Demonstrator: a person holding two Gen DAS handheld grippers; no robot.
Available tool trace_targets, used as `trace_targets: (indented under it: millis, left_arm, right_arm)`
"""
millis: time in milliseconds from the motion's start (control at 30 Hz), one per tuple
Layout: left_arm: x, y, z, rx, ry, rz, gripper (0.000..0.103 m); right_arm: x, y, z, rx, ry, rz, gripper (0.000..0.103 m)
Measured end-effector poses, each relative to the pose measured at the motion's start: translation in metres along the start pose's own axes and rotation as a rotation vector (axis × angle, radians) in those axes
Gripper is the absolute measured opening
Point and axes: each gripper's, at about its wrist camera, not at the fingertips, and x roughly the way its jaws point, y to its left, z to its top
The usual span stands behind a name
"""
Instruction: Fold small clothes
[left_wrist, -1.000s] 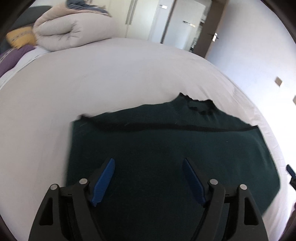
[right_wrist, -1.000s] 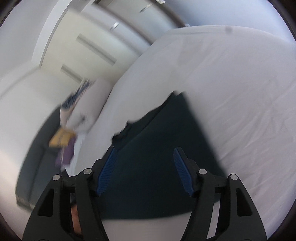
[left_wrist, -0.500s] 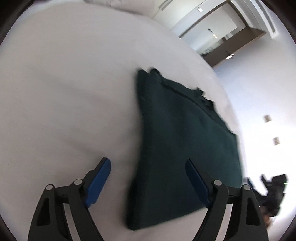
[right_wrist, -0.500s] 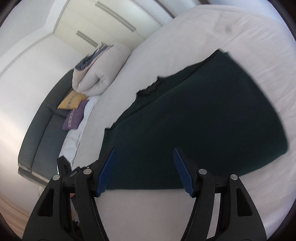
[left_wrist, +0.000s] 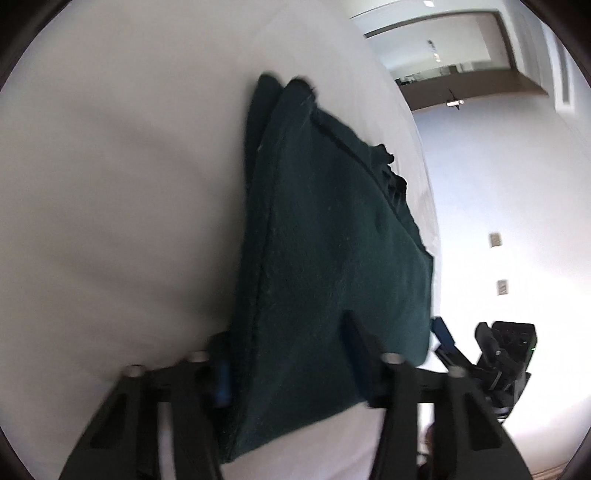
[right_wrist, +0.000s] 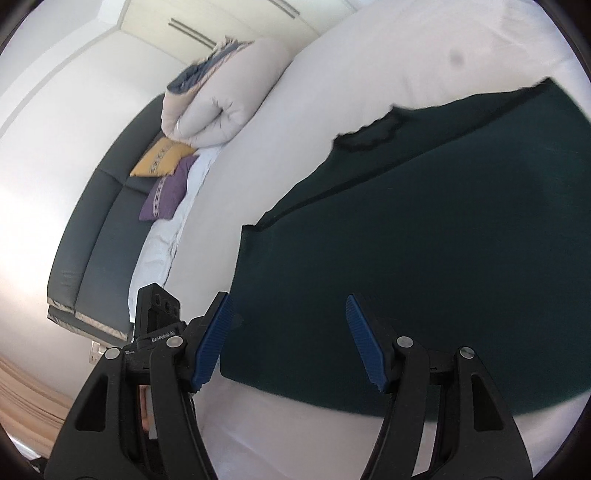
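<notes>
a wide bed (right_wrist: 369, 92) under a white sheet fills both views, with a rolled duvet (right_wrist: 221, 99) and two cushions, one yellow (right_wrist: 162, 157) and one purple (right_wrist: 168, 192), up by the dark headboard (right_wrist: 96, 229), and wardrobe doors behind. the dark green garment (right_wrist: 424, 258) lies spread flat on the sheet near the edge closest to me, its ragged-looking neckline pointing toward the far side and a darker seam running across the shoulders. it reads as a thick, fuzzy knit, already doubled at one side, where i can see two layers stacked at the far corner in the left wrist view. my left hand-held gripper (left_wrist: 288, 354) has the garment's near side edge (left_wrist: 258, 295) between its fingers and its jaws are closing; the cloth rises steeply there, but the picture is blurred, so i cannot tell whether the pads press it yet. i judge that edge is being taken so the side can be carried over toward the middle. my right hand-held gripper (right_wrist: 288, 339) hovers over the garment's near hem at the opposite corner, jaws at a middling gap with nothing in them, probably lining up to take that corner so both ends of the fold lift together. the soft knit should drape and sag between the two grips.
</notes>
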Motion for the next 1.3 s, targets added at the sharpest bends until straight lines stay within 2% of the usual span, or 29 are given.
trace_targets:
  millis: [33,67,167,267,333,400,533,600,667,733,833,933,1000,1067,1133,1200,1267,1300]
  left_arm:
    - [0.002,0.004,0.000,-0.020,0.003,-0.013,0.018]
    - [0.004,0.008,-0.001,-0.039,0.001,-0.039,0.015]
    - [0.000,0.017,-0.007,-0.066,-0.030,-0.090,0.014]
    - [-0.006,0.018,-0.010,-0.071,-0.061,-0.111,0.014]
    - [-0.009,0.014,-0.009,-0.059,-0.071,-0.116,0.013]
    - [-0.011,0.009,-0.008,-0.046,-0.077,-0.120,0.013]
    - [-0.014,-0.011,-0.007,-0.004,-0.097,-0.108,0.013]
    - [-0.017,-0.030,-0.007,0.036,-0.109,-0.093,0.013]
    - [-0.019,-0.050,-0.007,0.083,-0.117,-0.074,0.013]
    - [-0.016,-0.077,-0.008,0.138,-0.122,-0.055,0.013]
    - [-0.002,-0.122,-0.010,0.212,-0.114,-0.048,0.013]
    - [0.032,-0.172,-0.015,0.288,-0.081,-0.044,0.013]
    - [0.061,-0.203,-0.021,0.340,-0.058,-0.032,0.013]
    - [0.090,-0.226,-0.026,0.364,-0.026,-0.052,0.013]
    - [0.133,-0.250,-0.036,0.389,0.032,-0.092,0.013]
    - [0.167,-0.257,-0.044,0.377,0.100,-0.100,0.020]
    - [0.180,-0.250,-0.048,0.329,0.136,-0.088,0.036]
    - [0.178,-0.244,-0.049,0.307,0.131,-0.101,0.048]
  right_arm:
    - [0.011,0.007,0.003,-0.013,0.018,0.011,0.063]
    - [0.020,0.012,0.007,-0.018,0.028,0.017,0.063]
    - [0.054,0.021,0.018,-0.019,0.080,0.036,0.063]
    - [0.084,0.016,0.030,0.025,0.116,0.045,0.063]
    - [0.102,0.003,0.035,0.064,0.129,0.007,0.063]
    - [0.113,-0.008,0.035,0.070,0.132,-0.022,0.062]
    - [0.120,-0.019,0.032,0.041,0.081,0.047,0.062]
    - [0.116,-0.019,0.033,0.043,0.085,0.066,0.062]
    - [0.104,-0.028,0.037,0.126,0.090,0.117,0.062]
    - [0.083,-0.041,0.044,0.178,0.053,0.171,0.064]
    - [0.051,-0.065,0.054,0.229,0.024,0.206,0.068]
    - [0.023,-0.096,0.064,0.303,0.001,0.247,0.068]
    - [-0.001,-0.118,0.070,0.340,-0.047,0.258,0.070]
    - [-0.022,-0.141,0.075,0.391,-0.087,0.277,0.079]
    - [-0.033,-0.164,0.078,0.439,-0.093,0.267,0.081]
    - [-0.034,-0.182,0.079,0.475,-0.064,0.294,0.081]
    - [-0.035,-0.194,0.078,0.509,-0.061,0.353,0.081]
    - [-0.037,-0.194,0.078,0.506,-0.064,0.365,0.081]
